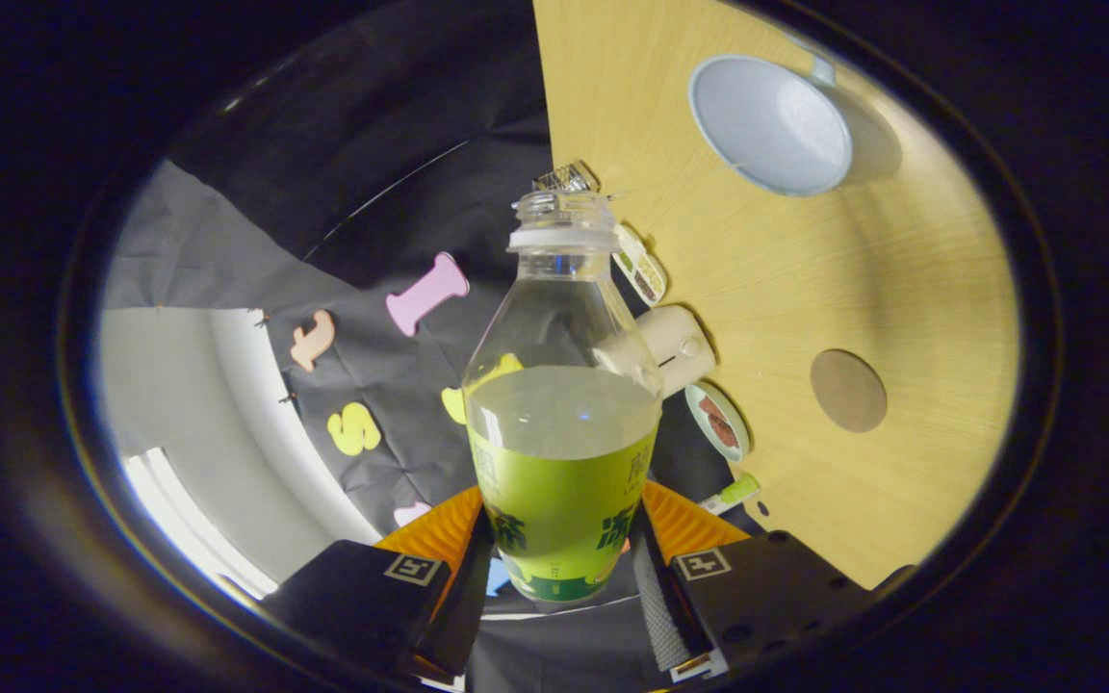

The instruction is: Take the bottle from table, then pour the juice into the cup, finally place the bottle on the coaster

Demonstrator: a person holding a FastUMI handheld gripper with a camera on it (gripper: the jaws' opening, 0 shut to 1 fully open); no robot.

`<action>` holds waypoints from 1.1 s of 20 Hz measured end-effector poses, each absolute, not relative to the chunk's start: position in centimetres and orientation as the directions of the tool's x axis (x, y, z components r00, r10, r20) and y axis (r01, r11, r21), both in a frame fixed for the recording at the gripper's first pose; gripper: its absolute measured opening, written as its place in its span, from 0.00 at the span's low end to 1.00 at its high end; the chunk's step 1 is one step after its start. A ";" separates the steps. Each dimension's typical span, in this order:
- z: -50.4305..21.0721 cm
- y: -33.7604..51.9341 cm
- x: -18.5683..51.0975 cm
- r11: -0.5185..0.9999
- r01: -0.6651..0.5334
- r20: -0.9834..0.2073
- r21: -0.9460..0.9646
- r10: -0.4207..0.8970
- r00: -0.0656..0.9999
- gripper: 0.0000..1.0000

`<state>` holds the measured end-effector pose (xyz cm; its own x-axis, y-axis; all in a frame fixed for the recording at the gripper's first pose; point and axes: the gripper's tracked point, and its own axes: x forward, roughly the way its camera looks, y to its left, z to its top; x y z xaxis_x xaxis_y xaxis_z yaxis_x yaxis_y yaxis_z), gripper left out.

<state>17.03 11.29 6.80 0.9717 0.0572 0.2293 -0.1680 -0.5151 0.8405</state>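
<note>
The fingers [564,568] clamped the clear, uncapped plastic bottle [562,404] by its green label, whose dark characters were unreadable. Beyond lay the wooden counter [805,289], pale blue cup [771,125] and round brown coaster [848,390].

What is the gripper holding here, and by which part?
The gripper holds the open bottle, both fingers pressed on its lower labelled body, near the base.

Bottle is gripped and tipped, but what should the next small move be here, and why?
Probably carry the bottle sideways toward the cup before tipping further. The gripper has both fingers pressed on the bottle's labelled lower body; the cap is off and the juice sits well below the neck. The mouth points past the table edge, away from the cup, so nothing would land in it yet.
</note>
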 end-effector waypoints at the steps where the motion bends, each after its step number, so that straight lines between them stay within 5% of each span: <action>1: 6.5 11.6 17.0 -0.475 -0.155 0.210 0.866 0.065 0.975 0.73; 12: 2.2 12.8 14.1 0.188 0.002 -0.010 0.982 0.040 0.999 0.73; 22: -1.0 14.7 15.2 0.759 0.142 -0.130 0.636 -0.076 0.989 0.74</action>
<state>15.21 14.73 -0.97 0.9886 -0.0763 -0.1298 0.1420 0.7589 0.6356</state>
